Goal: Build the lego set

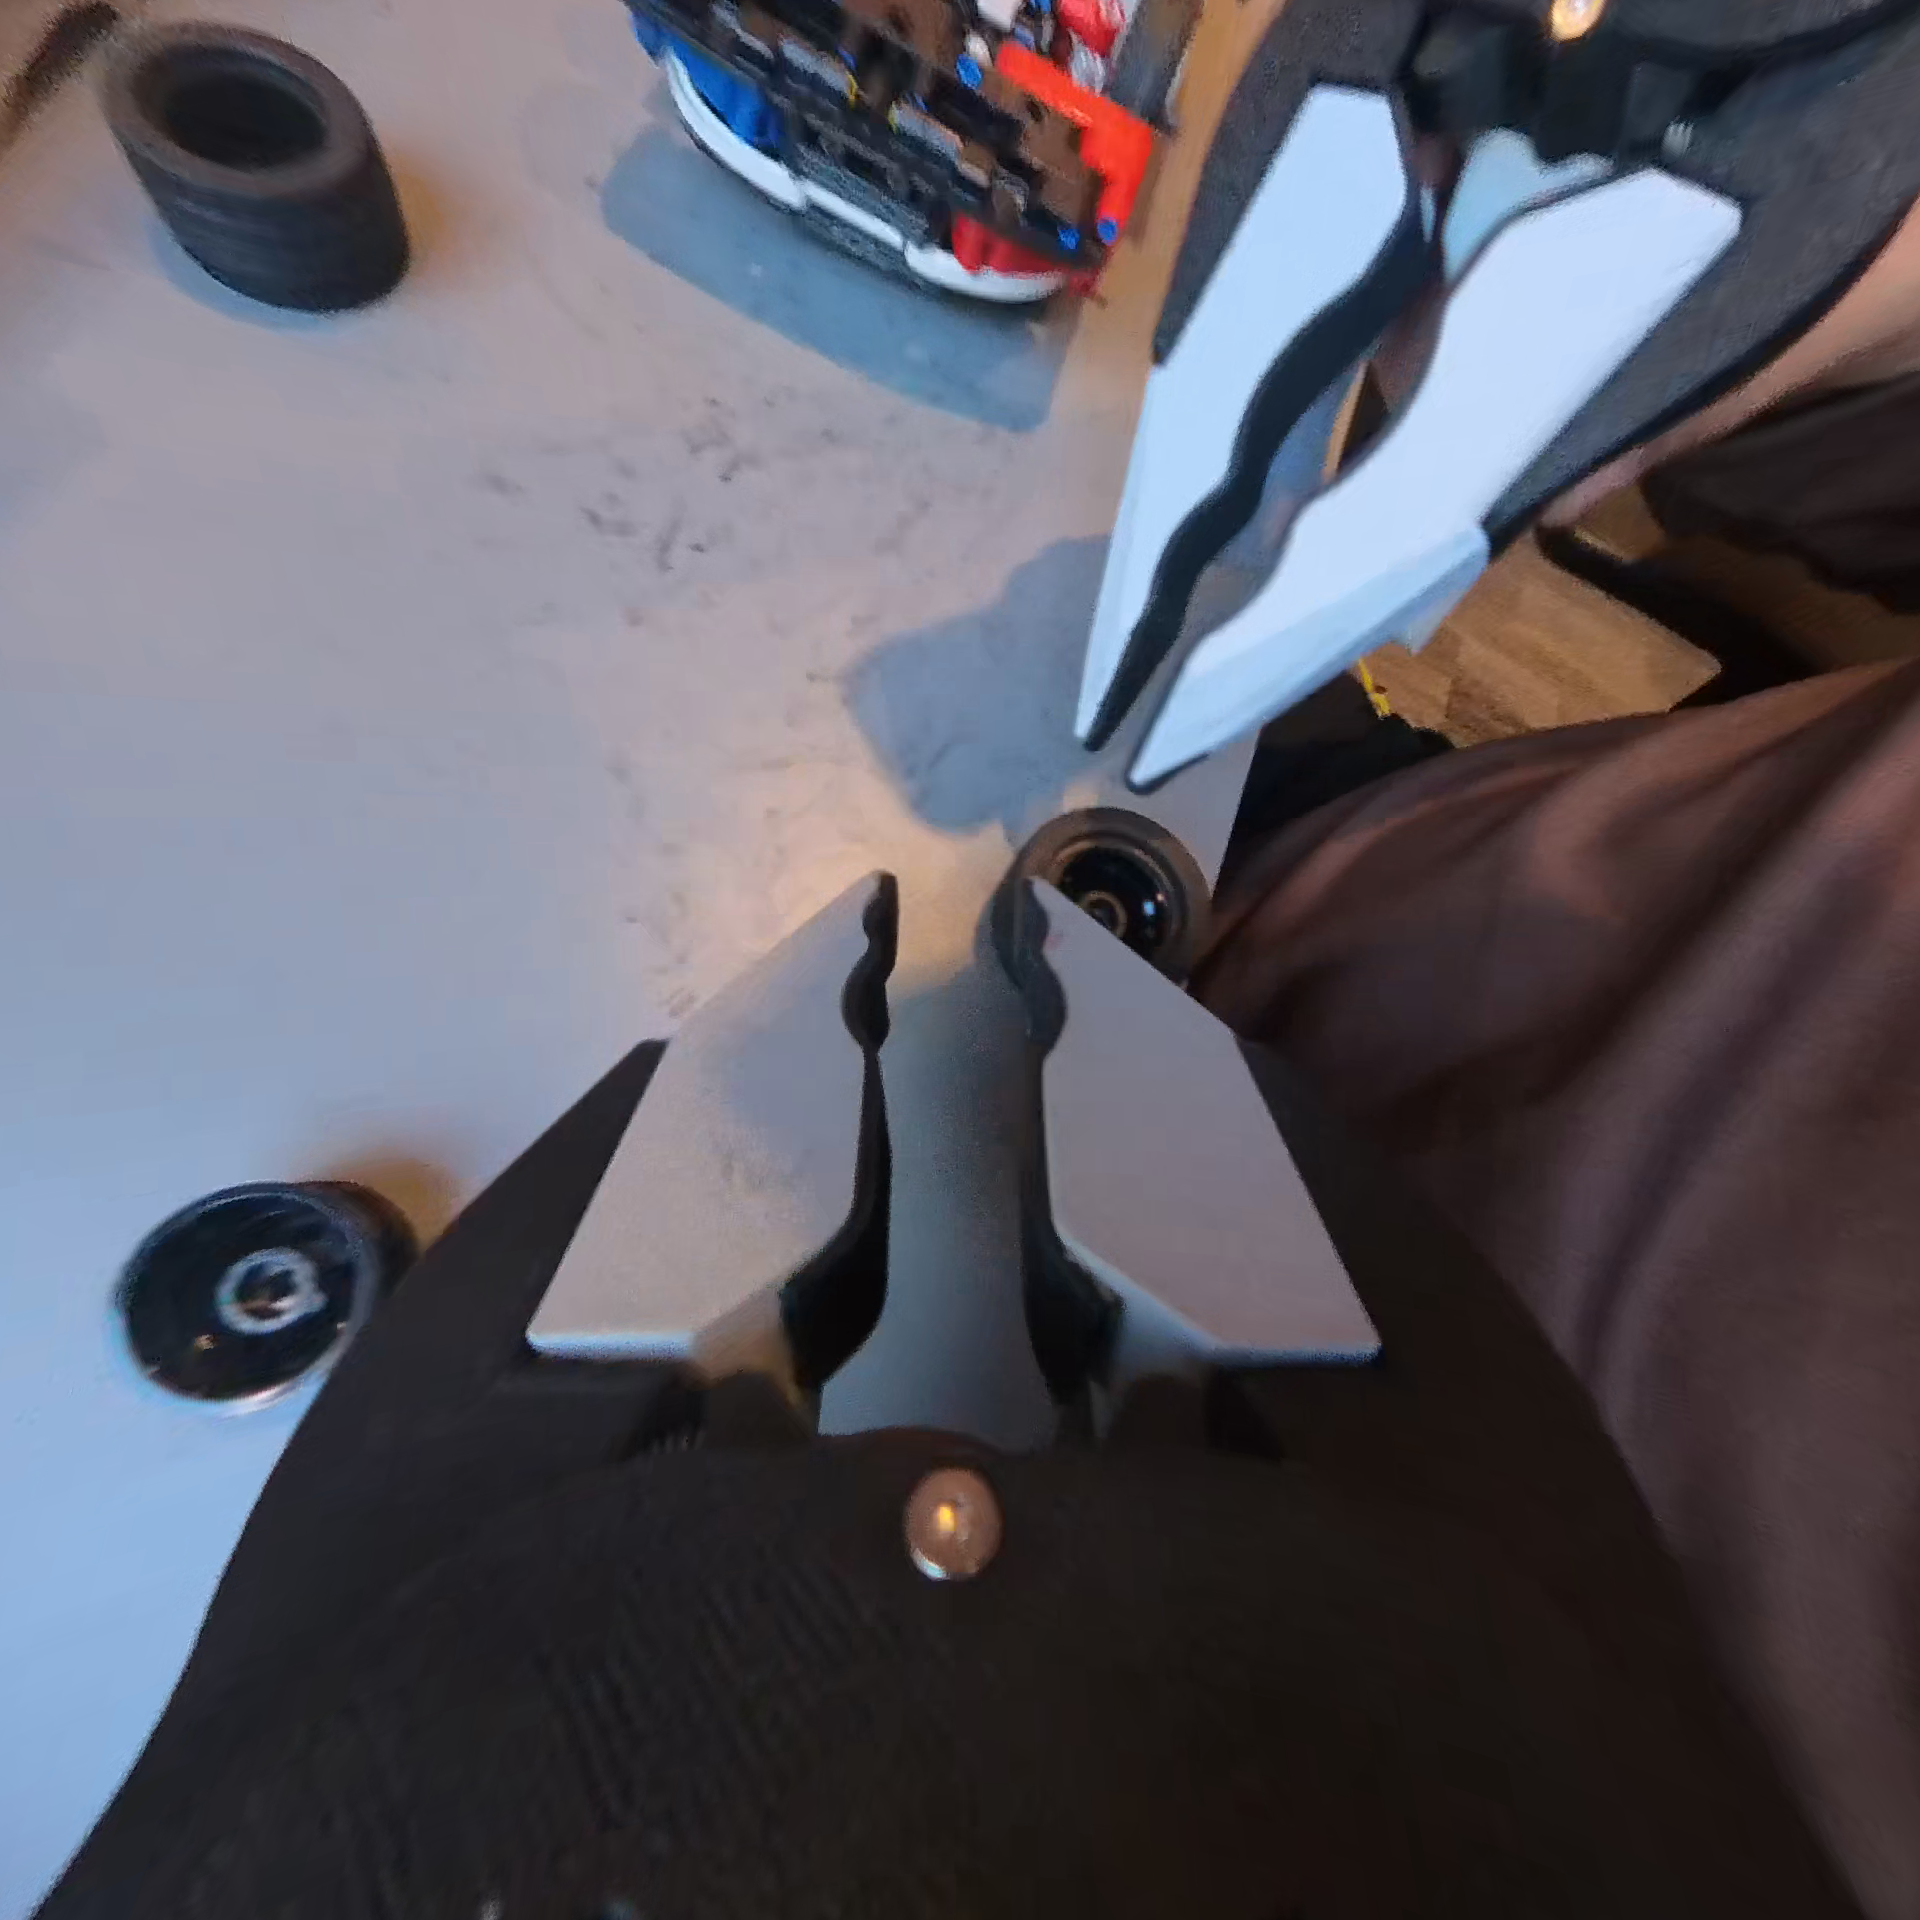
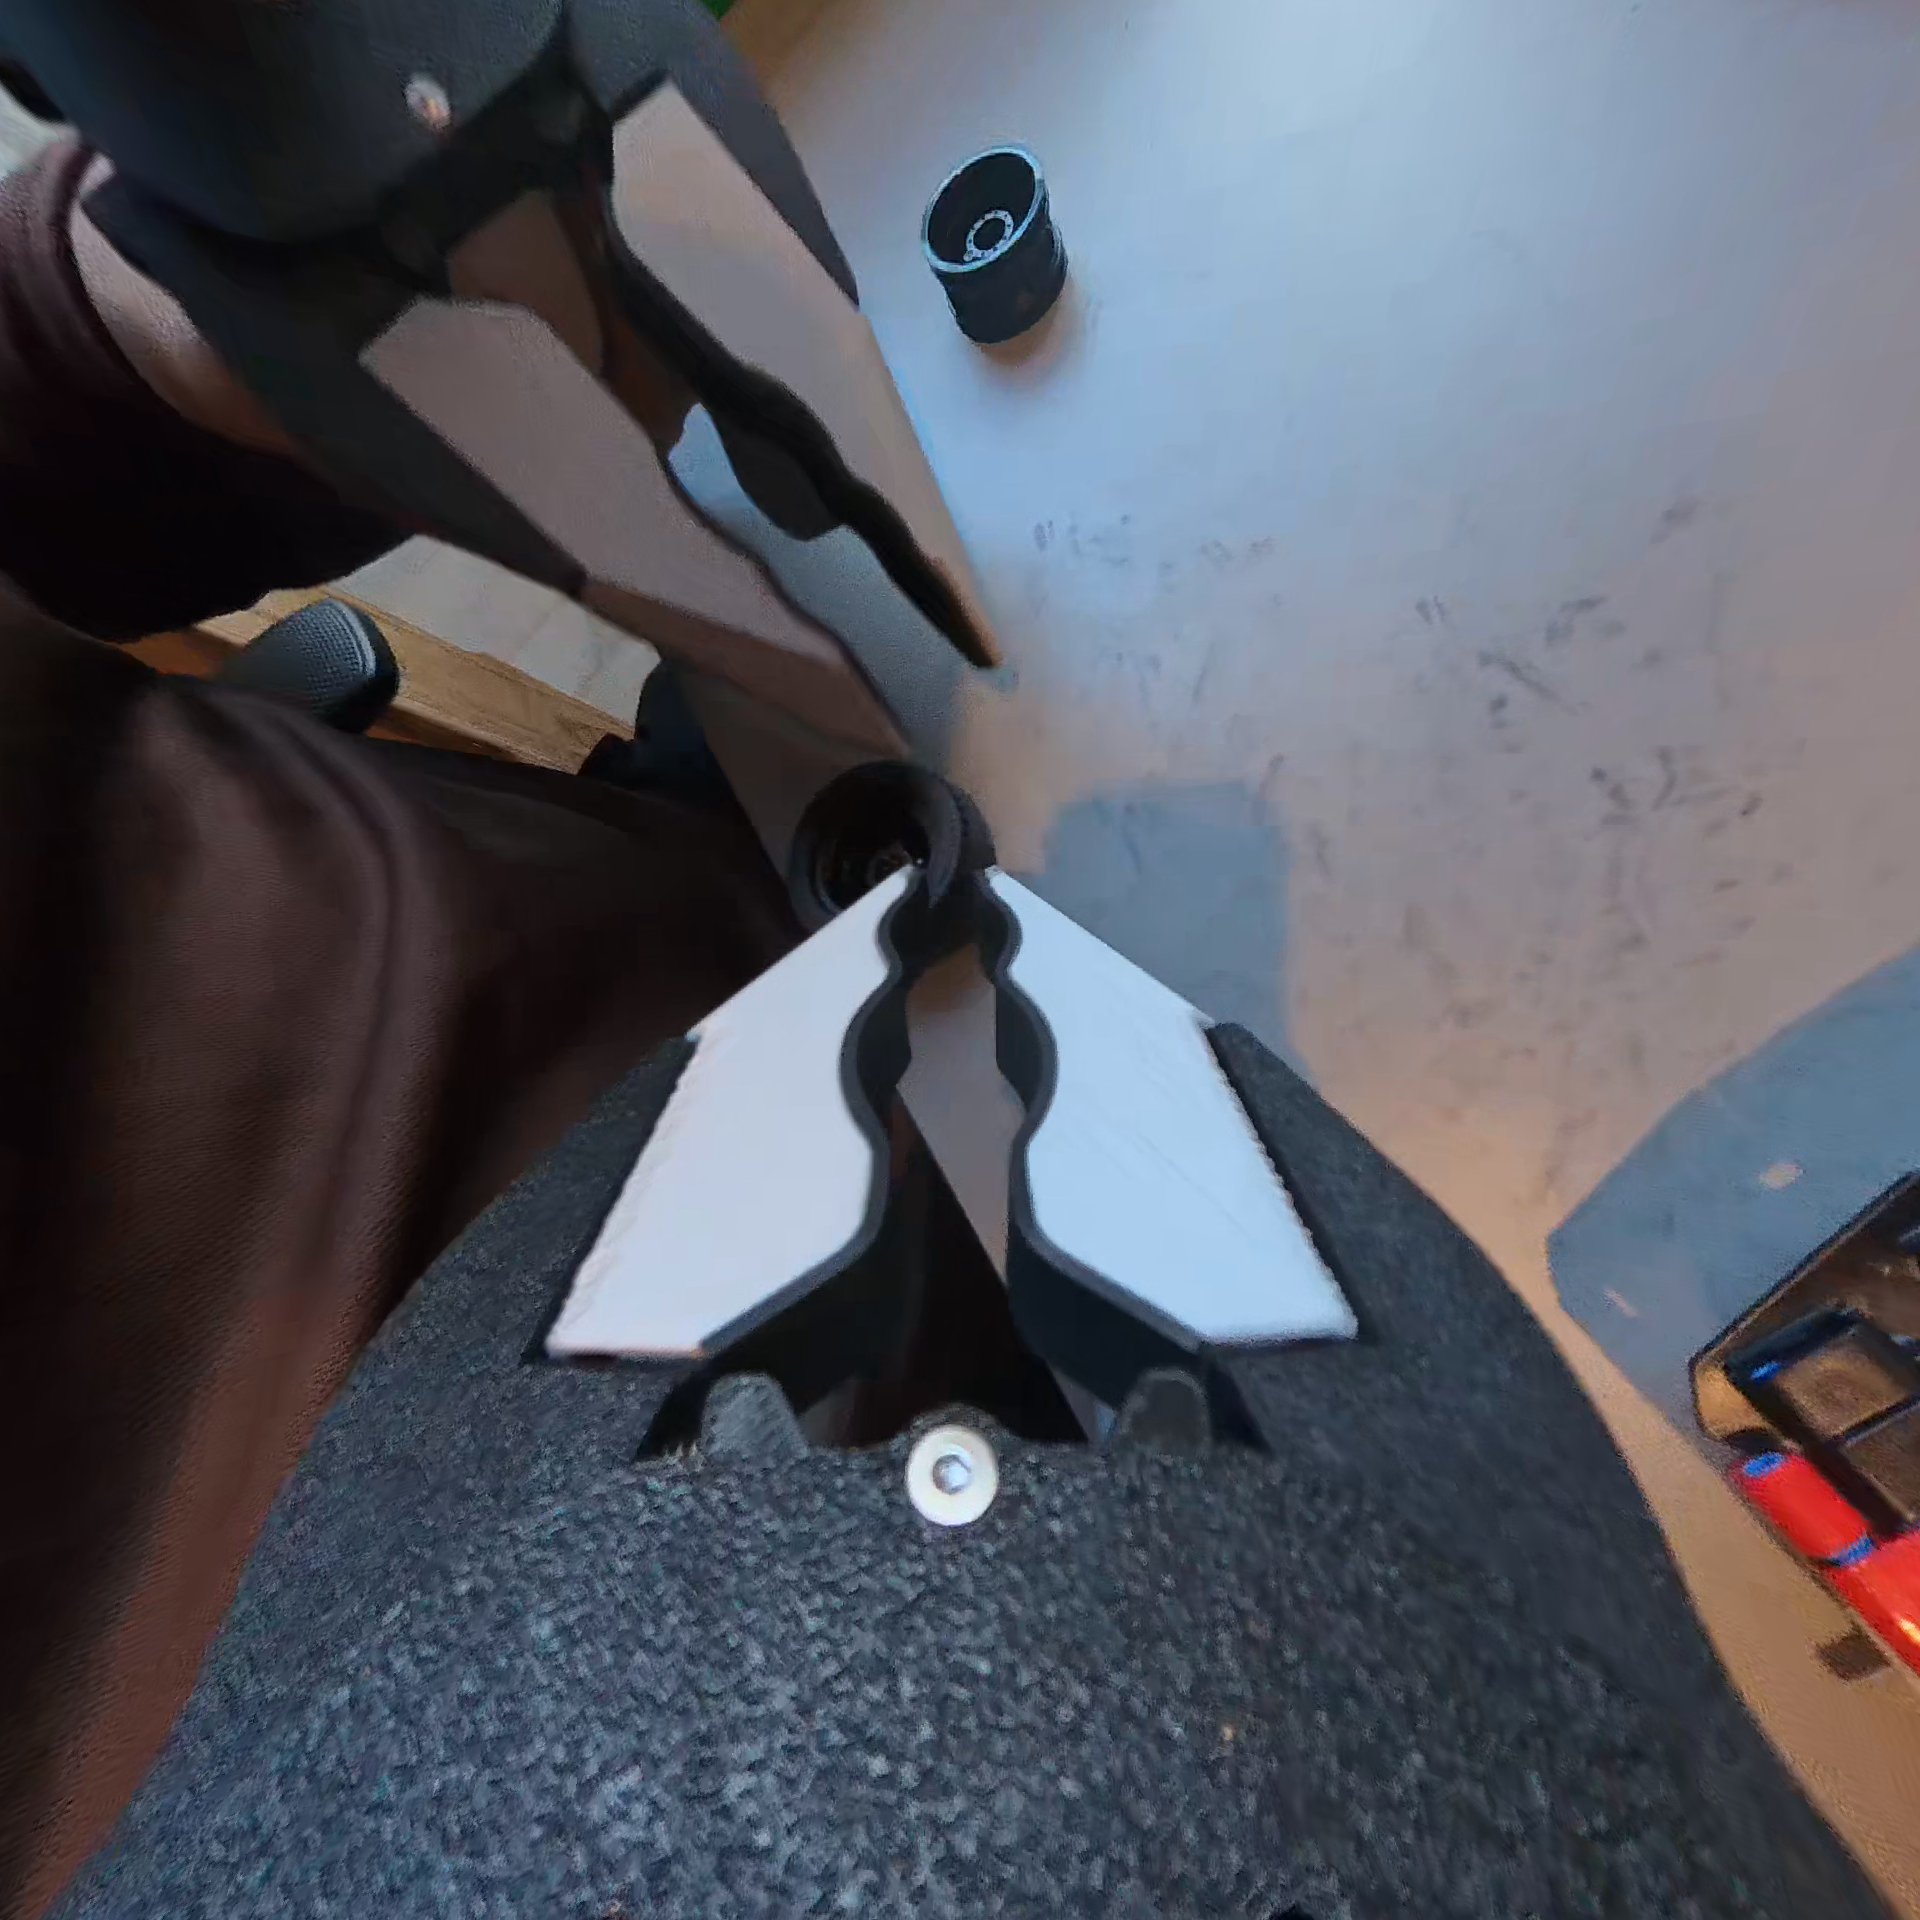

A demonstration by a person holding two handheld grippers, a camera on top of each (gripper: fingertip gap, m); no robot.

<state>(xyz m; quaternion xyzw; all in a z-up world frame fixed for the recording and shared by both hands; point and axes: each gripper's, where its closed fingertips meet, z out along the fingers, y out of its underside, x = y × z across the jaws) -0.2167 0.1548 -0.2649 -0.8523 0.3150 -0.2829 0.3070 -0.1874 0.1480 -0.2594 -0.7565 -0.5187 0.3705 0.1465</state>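
A small black wheel with a tyre (image 1: 1132, 894) sits at the table's near edge, and also shows in the right wrist view (image 2: 852, 842). My right gripper (image 2: 951, 883) is shut on the tyre's rim, which is pinched and bent between its tips. In the left wrist view the right gripper (image 1: 1117, 753) comes down from above the wheel. My left gripper (image 1: 956, 899) is open with only bare table between its pads. Its right fingertip (image 1: 1039, 914) lies against the wheel's left side. The left gripper (image 2: 940, 707) also shows in the right wrist view.
A second black wheel (image 1: 249, 1294) lies on the grey table (image 1: 416, 623), far side (image 2: 992, 244). A bare black tyre (image 1: 260, 166) stands at the back left. The part-built red, white, blue and black car (image 1: 914, 145) is behind. A person's brown clothing (image 1: 1558, 1039) is beside the table edge. Left and right tips are no more than a few centimetres apart.
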